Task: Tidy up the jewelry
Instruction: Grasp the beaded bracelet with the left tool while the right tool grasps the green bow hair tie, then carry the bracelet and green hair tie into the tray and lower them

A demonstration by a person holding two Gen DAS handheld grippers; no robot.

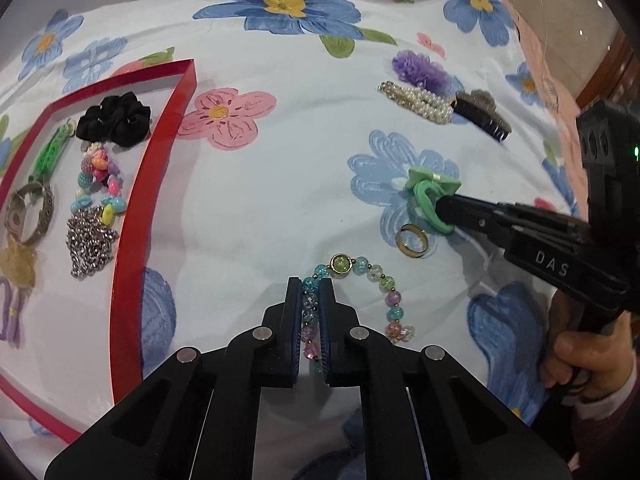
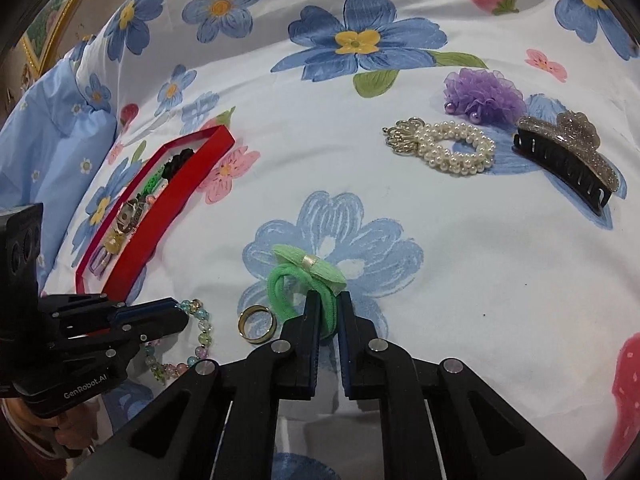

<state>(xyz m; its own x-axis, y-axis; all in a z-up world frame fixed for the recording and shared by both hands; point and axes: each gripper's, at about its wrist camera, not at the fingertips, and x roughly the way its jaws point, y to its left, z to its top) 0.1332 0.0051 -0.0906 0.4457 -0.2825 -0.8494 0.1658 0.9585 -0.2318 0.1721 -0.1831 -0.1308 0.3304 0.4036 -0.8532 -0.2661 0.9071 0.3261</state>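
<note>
My left gripper [image 1: 311, 286] is shut on a pastel bead bracelet [image 1: 374, 276] that lies on the flowered cloth; it also shows in the right wrist view [image 2: 200, 334]. My right gripper [image 2: 329, 300] is shut on a green hair tie with a bow [image 2: 308, 276], also seen from the left wrist [image 1: 430, 192]. A gold ring [image 1: 412, 241] [image 2: 257, 324] lies between the two. A red tray [image 1: 128, 216] [image 2: 160, 208] on the left holds a black scrunchie [image 1: 114, 119], a silver chain [image 1: 90, 242], a colourful bead bracelet [image 1: 100, 184] and several other pieces.
A pearl bracelet with a gold crown [image 2: 444, 148] [image 1: 418, 102], a purple mesh hair tie [image 2: 486, 94] [image 1: 418, 65] and a glitter claw clip [image 2: 568, 154] [image 1: 482, 114] lie at the far right. A light blue pillow [image 2: 48, 152] sits far left.
</note>
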